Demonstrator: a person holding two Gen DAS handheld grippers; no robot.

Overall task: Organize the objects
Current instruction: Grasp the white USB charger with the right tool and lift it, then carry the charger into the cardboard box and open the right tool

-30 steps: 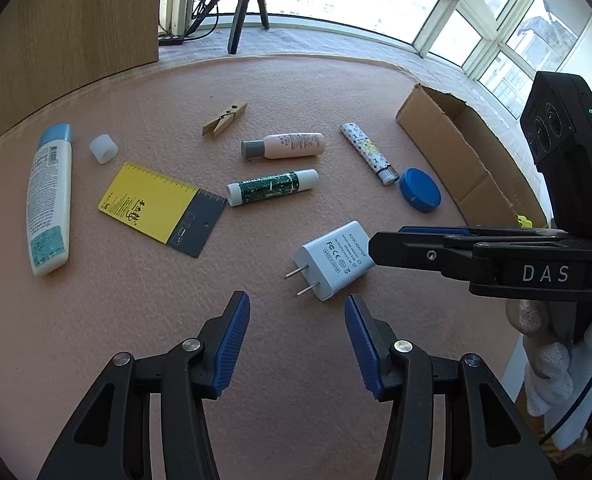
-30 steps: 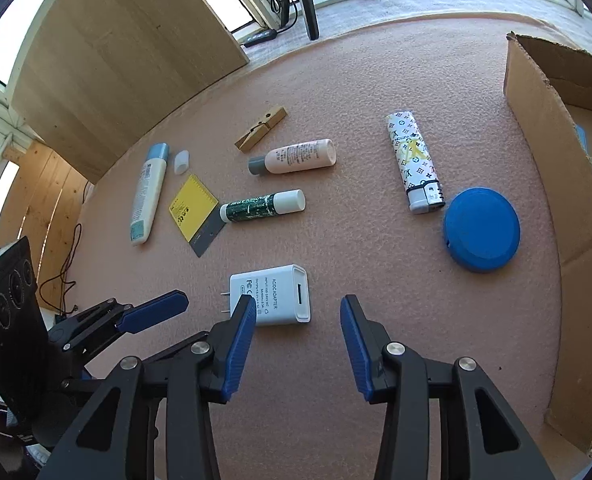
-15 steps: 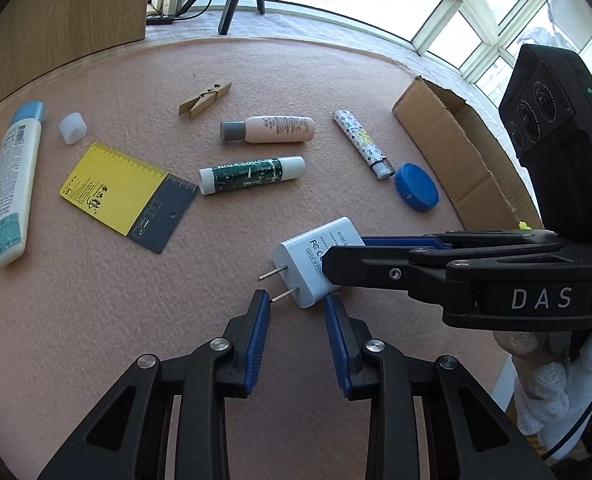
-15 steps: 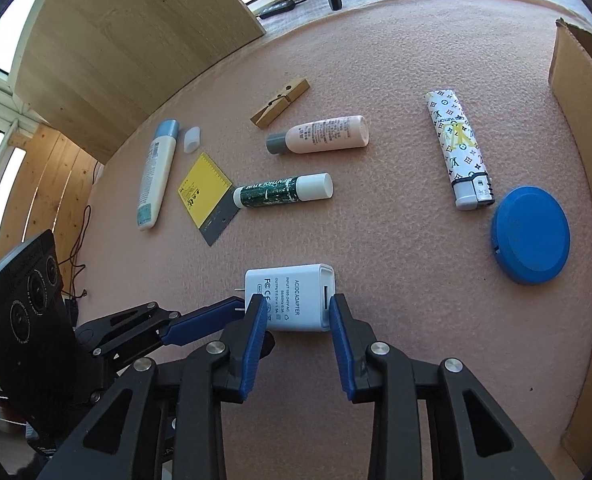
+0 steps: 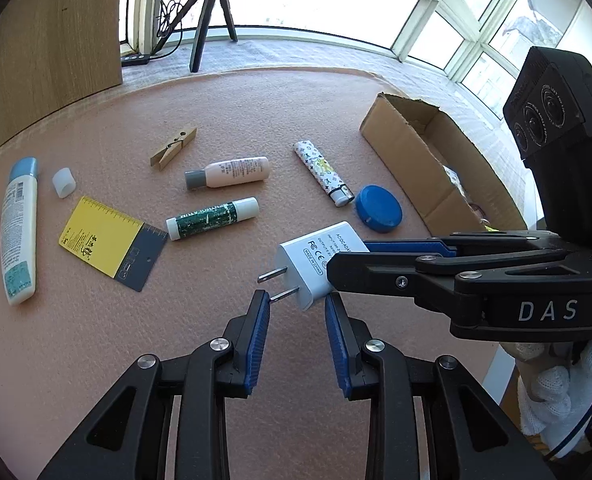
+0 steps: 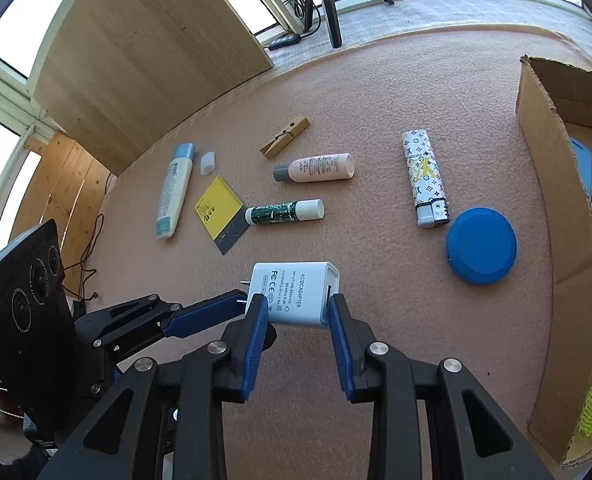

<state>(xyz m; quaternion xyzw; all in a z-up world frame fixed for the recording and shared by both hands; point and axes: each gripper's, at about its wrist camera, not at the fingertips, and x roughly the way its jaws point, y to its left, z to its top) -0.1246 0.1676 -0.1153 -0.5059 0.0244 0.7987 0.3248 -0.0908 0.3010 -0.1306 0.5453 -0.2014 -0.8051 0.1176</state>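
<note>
A white AC adapter (image 6: 296, 294) with two metal prongs is clamped between my right gripper's (image 6: 293, 308) blue pads and held a little above the pink table. In the left wrist view the adapter (image 5: 310, 258) hangs from the right gripper, prongs pointing left. My left gripper (image 5: 298, 302) is open and empty just below it, its left fingertip close to one prong. A cardboard box (image 6: 552, 184) stands at the right and holds several items.
On the table lie a blue round lid (image 6: 482, 250), a patterned lighter (image 6: 424, 178), a small beige bottle (image 6: 316, 168), a green stick (image 6: 281, 212), a yellow ruler card (image 6: 219, 210), a clothespin (image 6: 283, 136), a white cap (image 6: 207, 162) and a white tube (image 6: 173, 192).
My right gripper closed on the adapter and lifted it off the table. My left gripper narrowed, then drew back and opened a little under the prongs.
</note>
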